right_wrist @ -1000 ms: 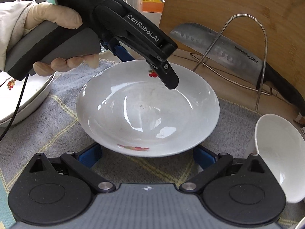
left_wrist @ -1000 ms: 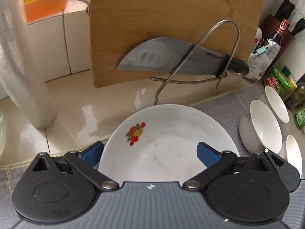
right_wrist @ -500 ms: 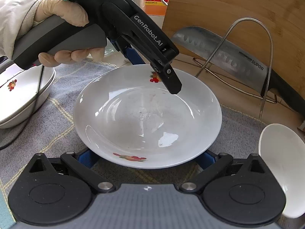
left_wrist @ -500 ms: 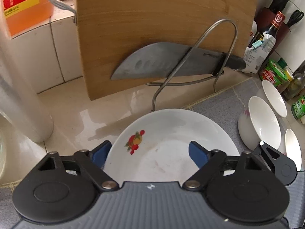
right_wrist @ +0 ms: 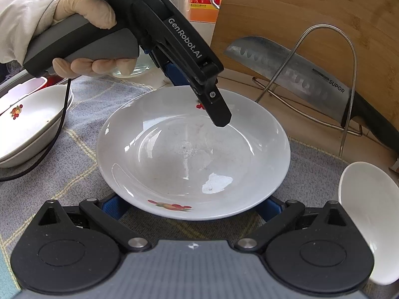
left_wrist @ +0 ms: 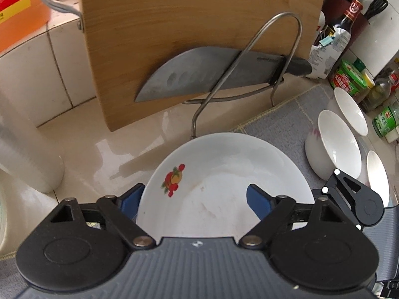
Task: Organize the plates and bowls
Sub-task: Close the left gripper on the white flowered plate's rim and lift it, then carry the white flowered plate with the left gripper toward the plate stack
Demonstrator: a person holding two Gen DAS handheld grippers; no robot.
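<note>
Two blue pads of your right gripper (right_wrist: 190,206) stand spread wide at six o'clock in the right wrist view, and the near rim of the plate (right_wrist: 189,149) lies over them. The plate sits on the grey mat (right_wrist: 74,174), white with a fruit print. Your left gripper (right_wrist: 199,99), held in your gloved hand (right_wrist: 84,25), comes in from eleven o'clock. Its jaws have just been closing, and they now pinch the plate's far rim, one finger inside the dish, the other outside it. At nine o'clock a stack of plates (right_wrist: 30,124) rests on the same mat. At four o'clock a white bowl (right_wrist: 369,211) leans on its side.

In the left wrist view, three bowls (left_wrist: 334,144) stand on edge at three o'clock, close together. Past the mat's edge the counter (left_wrist: 99,154) is pale and glossy. At twelve o'clock a wooden cutting board (left_wrist: 187,25) stands upright in a wire rack (left_wrist: 286,37), with a knife (left_wrist: 212,72) laid across its front. Condiment bottles (left_wrist: 349,25) crowd two o'clock, and an orange jug (left_wrist: 15,5) sits at ten o'clock on the tiled ledge (left_wrist: 37,74).
</note>
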